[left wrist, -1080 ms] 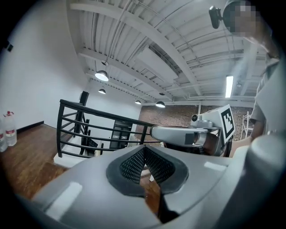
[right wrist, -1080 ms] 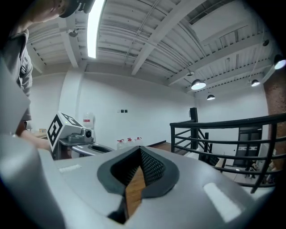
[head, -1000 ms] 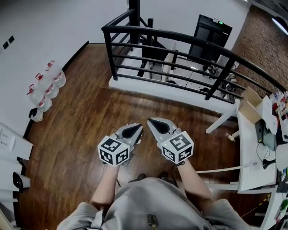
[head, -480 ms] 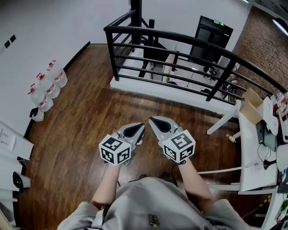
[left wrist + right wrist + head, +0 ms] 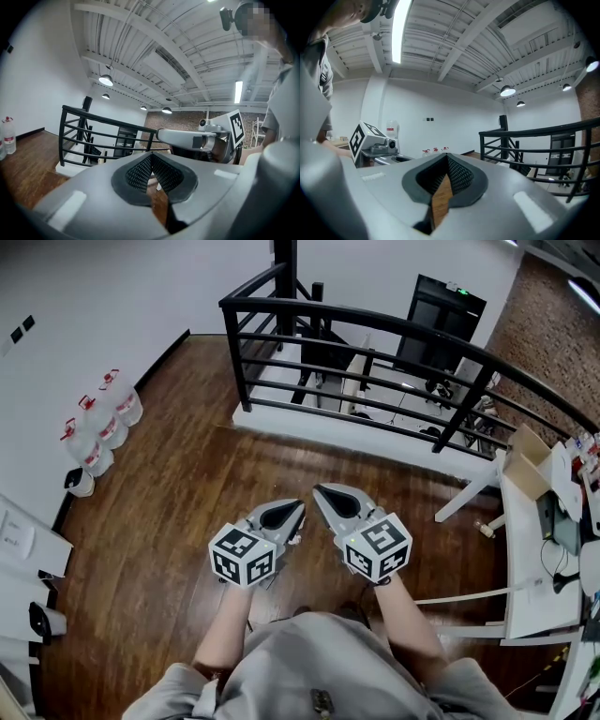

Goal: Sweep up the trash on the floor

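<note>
Both grippers are held side by side in front of the person, above a dark wooden floor (image 5: 178,493). My left gripper (image 5: 298,505) is shut with nothing between its pads, and so is my right gripper (image 5: 317,489). In the left gripper view the black pads (image 5: 140,171) meet at the tip of the left gripper (image 5: 151,154), with the right gripper's body (image 5: 197,138) beside it. In the right gripper view the right gripper (image 5: 447,157) is closed too, and the left gripper's marker cube (image 5: 363,136) shows at the left. No broom, dustpan or trash is in view.
A black metal railing (image 5: 375,362) runs across ahead, with a lower level beyond it. Several water jugs (image 5: 98,432) stand along the left wall. A white desk (image 5: 539,587) with a cardboard box (image 5: 525,460) stands at the right. A white cabinet (image 5: 19,540) is at the left edge.
The view has drifted slightly; both grippers stay shut and side by side.
</note>
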Tool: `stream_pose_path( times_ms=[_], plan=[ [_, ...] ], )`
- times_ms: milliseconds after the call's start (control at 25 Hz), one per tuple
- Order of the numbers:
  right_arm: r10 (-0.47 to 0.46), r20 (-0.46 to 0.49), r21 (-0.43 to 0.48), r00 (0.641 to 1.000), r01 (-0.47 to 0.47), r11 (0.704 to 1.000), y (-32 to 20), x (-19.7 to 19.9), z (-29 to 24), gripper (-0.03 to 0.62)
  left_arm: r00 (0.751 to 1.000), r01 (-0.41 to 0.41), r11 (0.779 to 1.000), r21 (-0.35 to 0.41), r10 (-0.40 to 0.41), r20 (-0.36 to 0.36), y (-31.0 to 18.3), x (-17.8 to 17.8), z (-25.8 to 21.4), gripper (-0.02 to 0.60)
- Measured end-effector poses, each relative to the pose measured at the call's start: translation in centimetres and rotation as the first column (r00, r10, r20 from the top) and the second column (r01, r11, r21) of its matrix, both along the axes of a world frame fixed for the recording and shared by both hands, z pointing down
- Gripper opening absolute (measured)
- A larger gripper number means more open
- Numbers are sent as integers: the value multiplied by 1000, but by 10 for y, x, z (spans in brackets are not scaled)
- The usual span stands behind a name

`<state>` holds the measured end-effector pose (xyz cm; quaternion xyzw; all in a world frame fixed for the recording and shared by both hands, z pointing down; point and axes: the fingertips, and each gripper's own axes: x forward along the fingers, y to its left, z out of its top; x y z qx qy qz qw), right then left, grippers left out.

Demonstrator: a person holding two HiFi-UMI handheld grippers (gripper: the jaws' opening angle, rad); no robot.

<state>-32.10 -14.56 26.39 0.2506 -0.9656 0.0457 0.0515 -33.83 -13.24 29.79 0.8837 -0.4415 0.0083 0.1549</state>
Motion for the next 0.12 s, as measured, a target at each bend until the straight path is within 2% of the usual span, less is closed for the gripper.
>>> stream_pose_path(
  times_ms=[120],
  plan=[
    [3, 1, 5, 1000, -3, 1000, 0, -1, -2, 0, 1000, -4, 1000, 5, 4, -1, -1, -1, -2, 6]
  ],
)
